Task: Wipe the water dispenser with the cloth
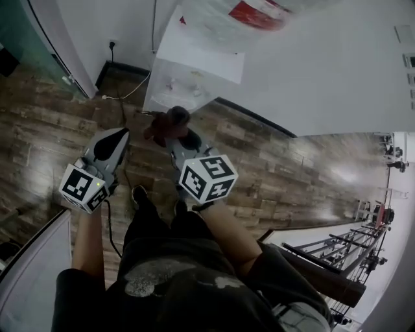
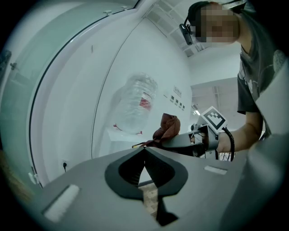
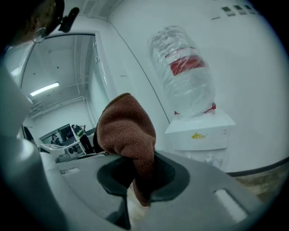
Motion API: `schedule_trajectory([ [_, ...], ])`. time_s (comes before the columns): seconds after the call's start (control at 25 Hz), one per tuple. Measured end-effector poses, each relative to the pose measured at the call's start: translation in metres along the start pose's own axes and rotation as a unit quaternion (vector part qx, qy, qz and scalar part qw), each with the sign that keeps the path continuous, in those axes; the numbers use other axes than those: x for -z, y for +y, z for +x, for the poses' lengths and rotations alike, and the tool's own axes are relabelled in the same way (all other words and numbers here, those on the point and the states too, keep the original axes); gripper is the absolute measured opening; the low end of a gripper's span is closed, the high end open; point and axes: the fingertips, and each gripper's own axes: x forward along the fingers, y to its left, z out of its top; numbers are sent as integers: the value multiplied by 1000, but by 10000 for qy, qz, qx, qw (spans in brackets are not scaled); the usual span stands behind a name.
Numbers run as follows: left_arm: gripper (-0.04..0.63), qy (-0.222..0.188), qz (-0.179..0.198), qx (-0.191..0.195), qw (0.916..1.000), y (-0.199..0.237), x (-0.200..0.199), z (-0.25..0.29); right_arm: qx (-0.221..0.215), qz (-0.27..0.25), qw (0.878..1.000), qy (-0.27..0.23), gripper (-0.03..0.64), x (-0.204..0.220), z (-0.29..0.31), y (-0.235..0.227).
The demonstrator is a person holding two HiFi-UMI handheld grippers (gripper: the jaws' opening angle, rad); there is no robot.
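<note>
The white water dispenser (image 1: 188, 71) stands against the wall ahead, with a clear bottle (image 1: 253, 13) with a red label upside down on top. My right gripper (image 1: 172, 134) is shut on a bunched reddish-brown cloth (image 1: 167, 123), held a short way in front of the dispenser and apart from it. In the right gripper view the cloth (image 3: 128, 135) bulges up out of the jaws, and the dispenser (image 3: 201, 133) and bottle (image 3: 183, 72) stand beyond. My left gripper (image 1: 120, 133) hangs to the left, shut and with nothing in it. In the left gripper view its tips (image 2: 144, 149) meet.
A black cable (image 1: 126, 94) runs over the wooden floor from a wall socket (image 1: 113, 45) to the dispenser. A glass partition (image 1: 26, 52) stands at the left, a white surface (image 1: 32, 279) at the lower left, and metal racks (image 1: 337, 246) at the right.
</note>
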Motion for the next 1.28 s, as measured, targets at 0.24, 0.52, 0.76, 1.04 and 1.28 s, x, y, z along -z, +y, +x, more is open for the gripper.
schedule_trajectory([
  [0.24,18,98,-18,-145,9998,-47,15,-26,133,157,9997,102,61,23,-70,-27],
  [0.52,18,25,270,-315,9991,-148,24,-24,5,50,9999,-135,61,37,-172,-63],
  [0.76,18,-10,441,-459,9980,-249,51,-30,4,12,9998,-187,61,72,-278,-100],
  [1.04,18,4,371,-661,9971,-317,74,-45,189,98,9997,-139,61,103,-366,-135],
  [1.28,18,145,201,-789,9966,-349,101,-70,489,328,9981,-181,61,129,-414,-148],
])
